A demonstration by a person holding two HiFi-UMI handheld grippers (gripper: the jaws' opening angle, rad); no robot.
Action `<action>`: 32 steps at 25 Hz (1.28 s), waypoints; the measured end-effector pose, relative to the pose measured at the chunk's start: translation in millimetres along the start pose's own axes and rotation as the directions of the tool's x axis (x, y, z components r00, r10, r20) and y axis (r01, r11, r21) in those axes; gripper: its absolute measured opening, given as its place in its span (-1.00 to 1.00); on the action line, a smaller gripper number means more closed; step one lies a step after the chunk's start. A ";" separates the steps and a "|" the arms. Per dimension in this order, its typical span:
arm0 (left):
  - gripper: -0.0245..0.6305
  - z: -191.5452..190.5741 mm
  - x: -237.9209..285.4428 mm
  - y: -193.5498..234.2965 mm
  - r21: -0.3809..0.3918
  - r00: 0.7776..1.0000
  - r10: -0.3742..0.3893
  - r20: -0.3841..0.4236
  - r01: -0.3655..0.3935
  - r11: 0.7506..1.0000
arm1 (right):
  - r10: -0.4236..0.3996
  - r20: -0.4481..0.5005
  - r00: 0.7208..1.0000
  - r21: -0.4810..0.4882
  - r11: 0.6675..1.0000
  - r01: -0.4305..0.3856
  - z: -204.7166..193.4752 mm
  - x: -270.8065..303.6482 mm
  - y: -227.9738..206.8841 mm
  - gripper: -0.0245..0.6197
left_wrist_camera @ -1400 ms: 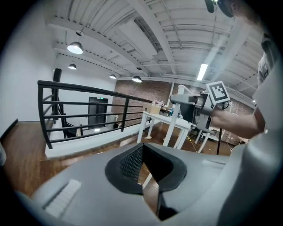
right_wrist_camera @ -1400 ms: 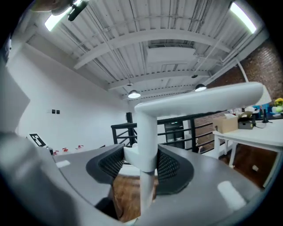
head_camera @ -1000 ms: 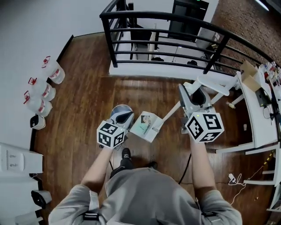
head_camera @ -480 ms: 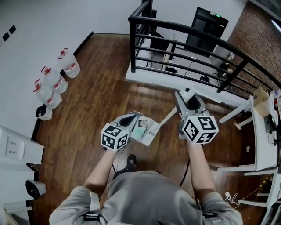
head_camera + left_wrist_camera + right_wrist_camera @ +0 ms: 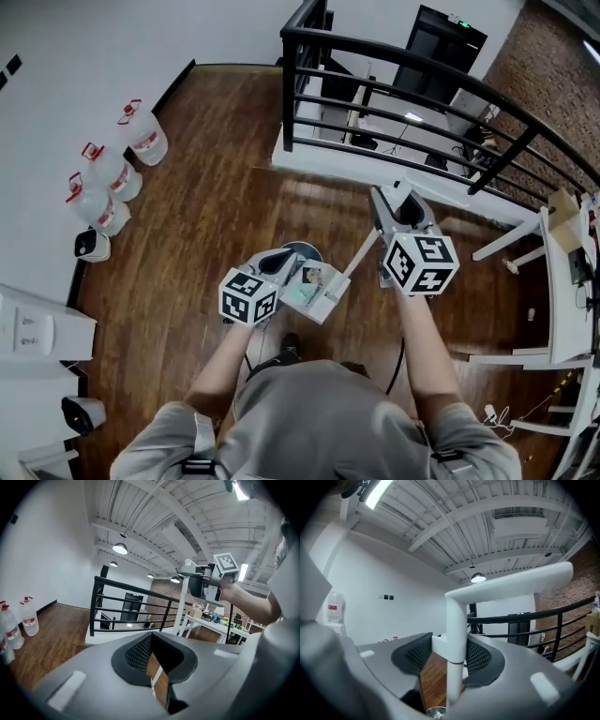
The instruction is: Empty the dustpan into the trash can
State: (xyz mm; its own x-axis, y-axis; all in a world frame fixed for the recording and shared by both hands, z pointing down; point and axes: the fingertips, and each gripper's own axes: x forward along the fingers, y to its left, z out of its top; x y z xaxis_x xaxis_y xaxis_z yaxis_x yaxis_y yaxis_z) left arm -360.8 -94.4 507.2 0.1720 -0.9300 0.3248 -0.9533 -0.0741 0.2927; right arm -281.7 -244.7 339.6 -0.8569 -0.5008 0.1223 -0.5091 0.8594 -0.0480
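A white dustpan (image 5: 314, 289) with scraps in it hangs in front of me. Its long white handle (image 5: 361, 253) runs up and to the right. My right gripper (image 5: 394, 202) is shut on that handle (image 5: 457, 634), which stands upright between the mesh pads. The round grey trash can (image 5: 302, 249) peeks out just behind the pan and is mostly covered. My left gripper (image 5: 284, 260) sits at the pan's left edge, over the can. Its jaws (image 5: 152, 660) stand narrowly apart, with floor showing through. The left gripper view also shows the right gripper (image 5: 206, 581).
A black railing (image 5: 422, 70) fences a drop ahead. Three water jugs (image 5: 103, 173) line the left wall, above a white cabinet (image 5: 28, 328). A white table (image 5: 562, 281) stands at the right. The floor is wood (image 5: 206, 216).
Both grippers have carried the dustpan to the left. The pan was beside the trash can and now overlaps its rim. The right gripper has kept its hold on the handle.
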 end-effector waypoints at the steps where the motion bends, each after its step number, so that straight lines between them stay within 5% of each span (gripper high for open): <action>1: -0.91 -0.6 -0.6 4.0 -0.006 1.000 -0.004 -0.002 0.004 1.000 | -0.010 0.003 1.000 -0.002 1.000 0.010 1.5 8.1 -1.0 -0.31; 8: -0.91 7.0 25.3 37.0 -0.024 1.000 0.009 -0.023 -0.009 1.000 | -0.021 0.016 1.000 -0.015 1.000 0.022 12.9 80.4 -23.6 -0.32; 20: -0.91 25.1 68.0 91.9 -0.096 0.981 0.191 -0.037 -0.193 0.976 | 0.097 -0.004 0.995 -0.023 0.995 -0.097 3.8 222.5 -51.3 -0.32; 32: -0.91 35.5 104.0 121.6 -0.138 0.964 0.259 -0.060 -0.265 0.954 | 0.122 -0.070 0.990 -0.028 0.992 -0.124 -18.9 342.0 -68.6 -0.32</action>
State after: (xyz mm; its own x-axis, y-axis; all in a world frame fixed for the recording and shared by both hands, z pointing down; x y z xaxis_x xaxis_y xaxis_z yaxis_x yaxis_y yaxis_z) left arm -467.6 -212.9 544.6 -0.0667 -0.8940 0.4430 -0.9212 0.2258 0.3170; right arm -538.3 -473.0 403.5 -0.9048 -0.3838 0.1848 -0.3964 0.9174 -0.0354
